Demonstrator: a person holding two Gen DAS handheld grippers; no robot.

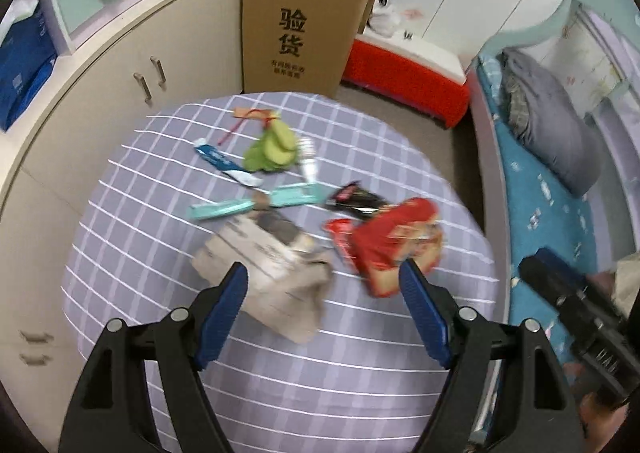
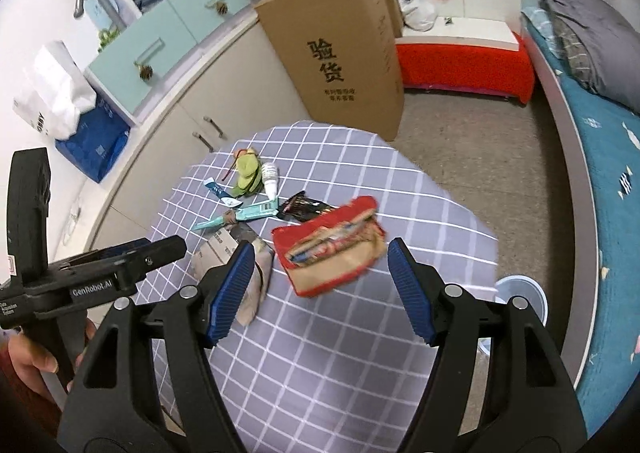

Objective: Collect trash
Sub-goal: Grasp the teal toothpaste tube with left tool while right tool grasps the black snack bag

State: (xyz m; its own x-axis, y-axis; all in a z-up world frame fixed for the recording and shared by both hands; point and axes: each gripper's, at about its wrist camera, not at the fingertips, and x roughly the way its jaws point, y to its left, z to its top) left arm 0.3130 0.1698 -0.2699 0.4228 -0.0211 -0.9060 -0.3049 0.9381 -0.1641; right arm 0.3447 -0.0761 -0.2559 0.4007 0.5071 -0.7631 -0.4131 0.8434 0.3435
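Note:
Trash lies on a table with a grey checked cloth [image 1: 280, 393]. A red snack bag [image 1: 394, 243] [image 2: 332, 249], a crumpled grey paper wrapper [image 1: 268, 269] [image 2: 248, 273], a black wrapper [image 1: 356, 199] [image 2: 304, 207], a teal box [image 1: 256, 203] [image 2: 252, 213], a blue tube [image 1: 224, 165], a white bottle [image 2: 270, 179] and green leaf scraps [image 1: 272, 151] [image 2: 246, 173] lie together. My left gripper [image 1: 322, 285] is open above the grey wrapper and red bag. My right gripper [image 2: 320, 265] is open above the red bag.
A tall cardboard box [image 1: 304, 21] [image 2: 344, 53] stands behind the table. Beige cabinets [image 1: 120, 93] run along the left. A red bench [image 1: 404, 81] and a bed with blue cover [image 2: 600, 173] are on the right. A pale blue bin [image 2: 520, 293] stands by the table's right edge.

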